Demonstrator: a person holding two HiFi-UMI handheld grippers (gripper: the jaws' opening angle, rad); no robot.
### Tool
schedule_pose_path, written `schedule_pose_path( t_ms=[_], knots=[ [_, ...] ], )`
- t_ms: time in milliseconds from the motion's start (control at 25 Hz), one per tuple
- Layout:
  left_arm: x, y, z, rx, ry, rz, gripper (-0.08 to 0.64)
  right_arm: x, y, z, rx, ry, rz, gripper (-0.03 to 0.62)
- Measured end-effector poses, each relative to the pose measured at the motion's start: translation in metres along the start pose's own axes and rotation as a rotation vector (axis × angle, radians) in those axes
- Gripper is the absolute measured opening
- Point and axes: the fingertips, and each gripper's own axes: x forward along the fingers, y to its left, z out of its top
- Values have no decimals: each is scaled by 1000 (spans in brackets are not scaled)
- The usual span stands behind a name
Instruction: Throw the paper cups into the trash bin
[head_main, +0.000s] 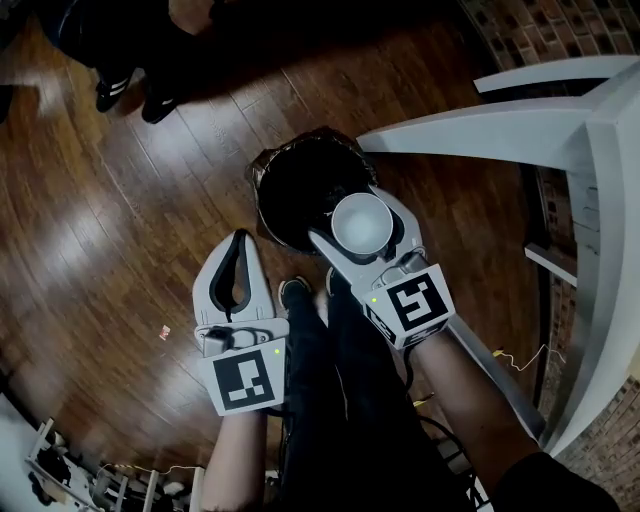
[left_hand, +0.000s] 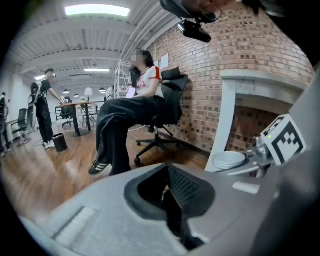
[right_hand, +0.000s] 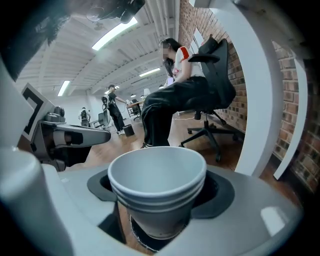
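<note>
A stack of white paper cups (head_main: 362, 222) sits upright between the jaws of my right gripper (head_main: 360, 215), which is shut on it, directly above the black trash bin (head_main: 290, 190) on the wooden floor. In the right gripper view the paper cups (right_hand: 157, 185) fill the middle, nested one inside another, with the bin's dark rim (right_hand: 142, 241) below them. My left gripper (head_main: 238, 243) hangs to the left of the bin, shut and empty. From the left gripper view the cups (left_hand: 229, 160) show at the right, in front of the brick wall.
A white table frame (head_main: 560, 120) stands against a brick wall to the right of the bin. A person sits on an office chair (right_hand: 215, 80) close by; another person's shoes (head_main: 150, 100) are on the floor beyond the bin. My own legs (head_main: 340, 380) are below the grippers.
</note>
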Motion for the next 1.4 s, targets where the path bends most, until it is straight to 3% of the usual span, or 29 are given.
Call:
schedule_pose_path(
  t_ms=[320, 680, 1120, 1400],
  knots=[
    [24, 1, -61, -34, 98, 35, 5, 33, -14, -73, 46, 146, -48, 380],
    [34, 0, -82, -40, 114, 35, 5, 46, -17, -103, -11, 225, -77, 383],
    [36, -6, -91, -26, 117, 15, 5, 54, -16, -115, 6, 254, -60, 422],
    [28, -3, -75, -25, 119, 15, 5, 43, -15, -89, 6, 205, -77, 422]
  ],
)
